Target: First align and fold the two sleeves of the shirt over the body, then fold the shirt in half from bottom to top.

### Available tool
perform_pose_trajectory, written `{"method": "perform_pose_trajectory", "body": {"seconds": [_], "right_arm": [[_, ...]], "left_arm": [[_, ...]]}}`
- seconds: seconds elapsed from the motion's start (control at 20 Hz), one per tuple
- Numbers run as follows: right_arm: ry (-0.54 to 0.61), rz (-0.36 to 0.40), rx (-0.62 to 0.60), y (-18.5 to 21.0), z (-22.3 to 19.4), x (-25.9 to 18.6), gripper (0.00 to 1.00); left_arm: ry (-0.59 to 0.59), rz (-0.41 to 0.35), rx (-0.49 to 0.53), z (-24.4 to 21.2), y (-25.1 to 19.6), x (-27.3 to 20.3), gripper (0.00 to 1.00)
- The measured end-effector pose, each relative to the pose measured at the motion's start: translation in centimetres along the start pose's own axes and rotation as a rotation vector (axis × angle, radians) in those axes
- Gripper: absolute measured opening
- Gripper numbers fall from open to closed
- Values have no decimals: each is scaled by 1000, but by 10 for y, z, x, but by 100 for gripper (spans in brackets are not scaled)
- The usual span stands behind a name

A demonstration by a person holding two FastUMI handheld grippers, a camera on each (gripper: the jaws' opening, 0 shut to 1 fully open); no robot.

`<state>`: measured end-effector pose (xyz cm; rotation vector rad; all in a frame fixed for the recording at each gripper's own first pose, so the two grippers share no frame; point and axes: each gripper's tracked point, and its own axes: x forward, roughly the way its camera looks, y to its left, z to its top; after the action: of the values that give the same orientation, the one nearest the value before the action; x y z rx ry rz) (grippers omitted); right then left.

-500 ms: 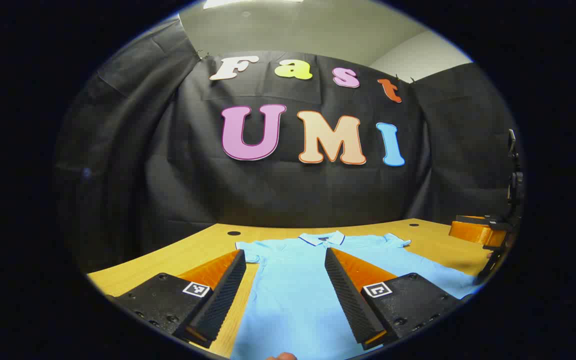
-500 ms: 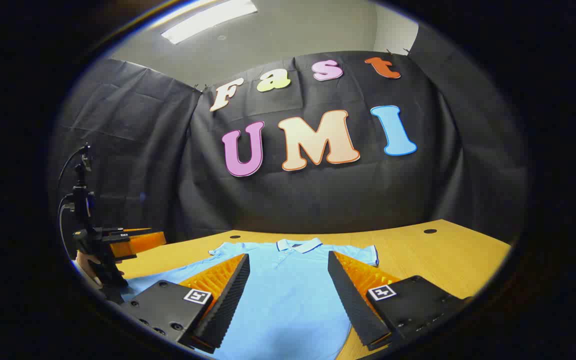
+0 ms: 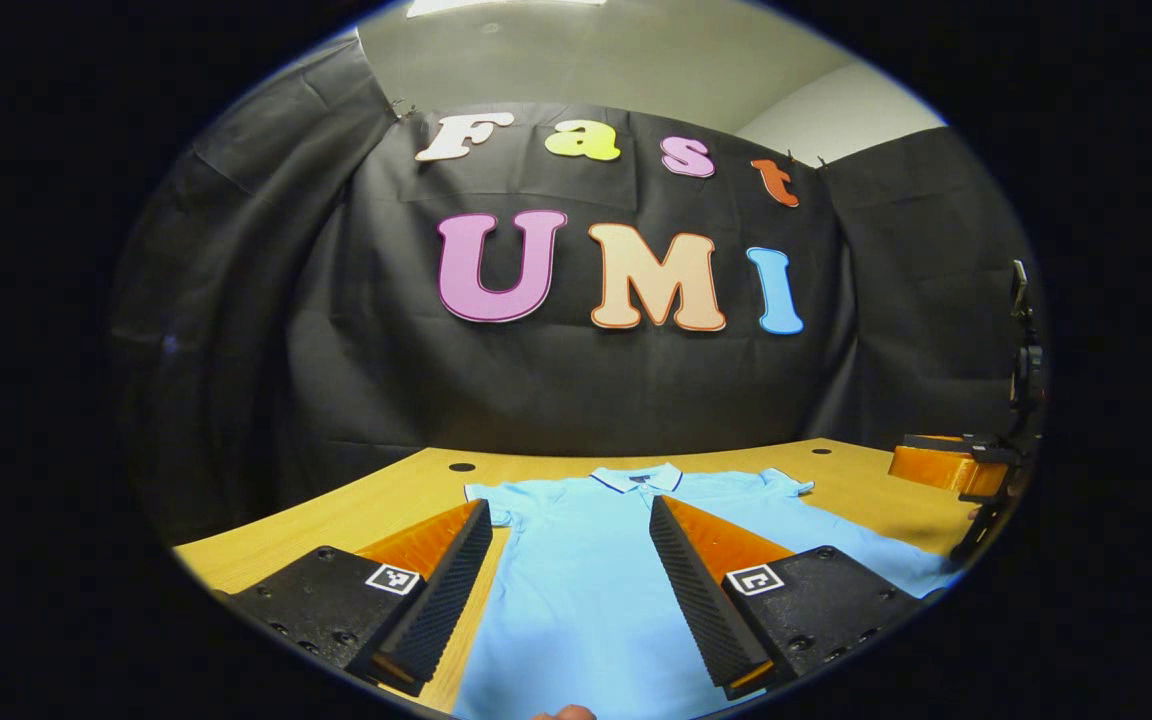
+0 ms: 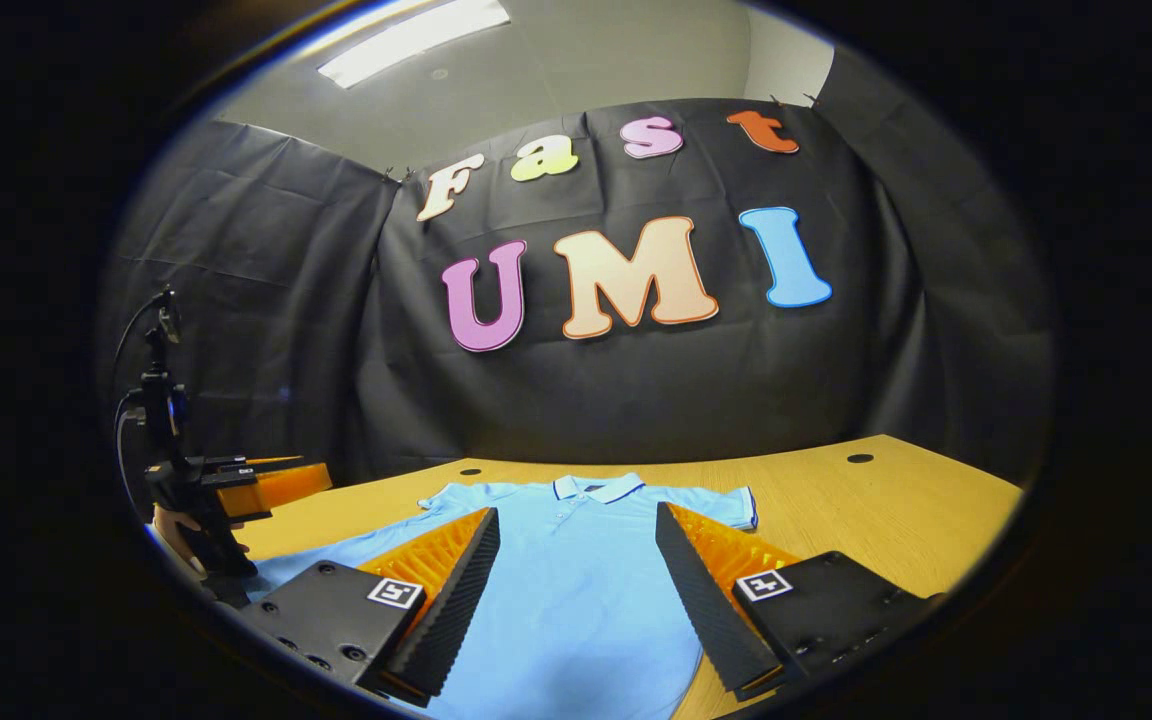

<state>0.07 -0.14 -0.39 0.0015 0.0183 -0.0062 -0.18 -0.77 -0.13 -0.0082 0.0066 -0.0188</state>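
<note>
Lying flat, collar away, the shirt awaits sleeve folding; left gripper and right gripper hover, fingers released, empty.

table: light wood table, smooth top, fills the lower part of both views
holes: small dark round holes near the table's far edge, one on the right gripper view's right side, one on the left gripper view's left side
wall: black cloth hung behind the table, kinda creased
ceiling: pale ceiling above the cloth
light: long ceiling light, switched on
</note>
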Motion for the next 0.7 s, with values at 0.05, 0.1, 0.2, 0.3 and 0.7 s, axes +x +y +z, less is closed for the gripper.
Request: {"method": "perform_pose_trajectory", "body": {"seconds": [0.05,0.1,0.2,0.3,0.7], "right_arm": [[7,0,-1,0,-2,0,98],[16,-1,0,0,-4,0,98],[23,0,3,1,-5,0,98],[28,-5,2,0,-6,1,98],[90,-81,44,-30,-1,21,97]], "left_arm": [[3,-6,-3,-1,-1,0,95],[6,-8,-6,-2,-2,0,95],[13,-11,-9,-4,-2,1,95],[15,-8,-10,-5,-1,1,95],[24,-9,-13,-8,-1,3,95]]}}
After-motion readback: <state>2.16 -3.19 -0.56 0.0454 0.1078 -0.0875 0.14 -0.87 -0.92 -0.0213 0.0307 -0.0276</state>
